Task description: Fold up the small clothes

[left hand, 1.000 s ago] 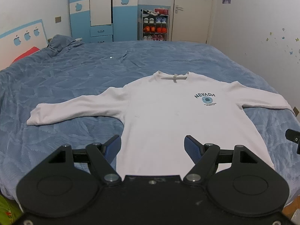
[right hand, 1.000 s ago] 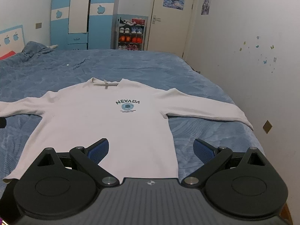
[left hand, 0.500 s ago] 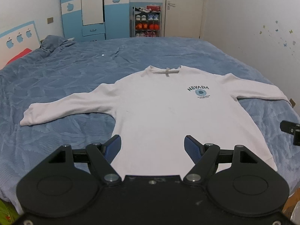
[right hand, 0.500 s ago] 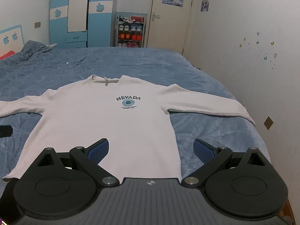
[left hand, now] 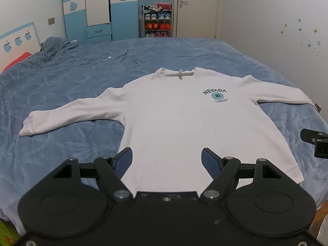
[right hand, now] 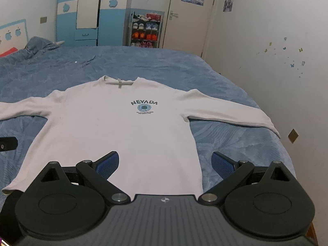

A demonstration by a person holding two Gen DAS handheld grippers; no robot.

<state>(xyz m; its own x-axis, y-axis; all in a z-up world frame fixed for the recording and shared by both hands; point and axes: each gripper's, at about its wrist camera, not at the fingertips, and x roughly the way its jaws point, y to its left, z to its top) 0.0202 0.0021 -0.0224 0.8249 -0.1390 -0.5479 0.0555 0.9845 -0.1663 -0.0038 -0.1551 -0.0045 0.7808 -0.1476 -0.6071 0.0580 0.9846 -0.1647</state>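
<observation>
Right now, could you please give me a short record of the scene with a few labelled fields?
garment: white long-sleeved cotton sweatshirt with NEVADA print, lying flat, face up, both sleeves spread out
surface: blue textured bedspread
left gripper: open, fingers over the hem, holding nothing
right gripper: open, near the hem's right corner, holding nothing
fold progress: none yet
background: shoe rack by a white door

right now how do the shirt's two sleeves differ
The left sleeve lies wholly on the bed, its cuff well short of the edge. The right sleeve reaches the bed's wall-side edge, and its cuff droops over it. The left sleeve shows soft creases near the cuff; the right sleeve looks smoother. Both are white, long, spread out from the shirt, and neither is folded yet.
</observation>
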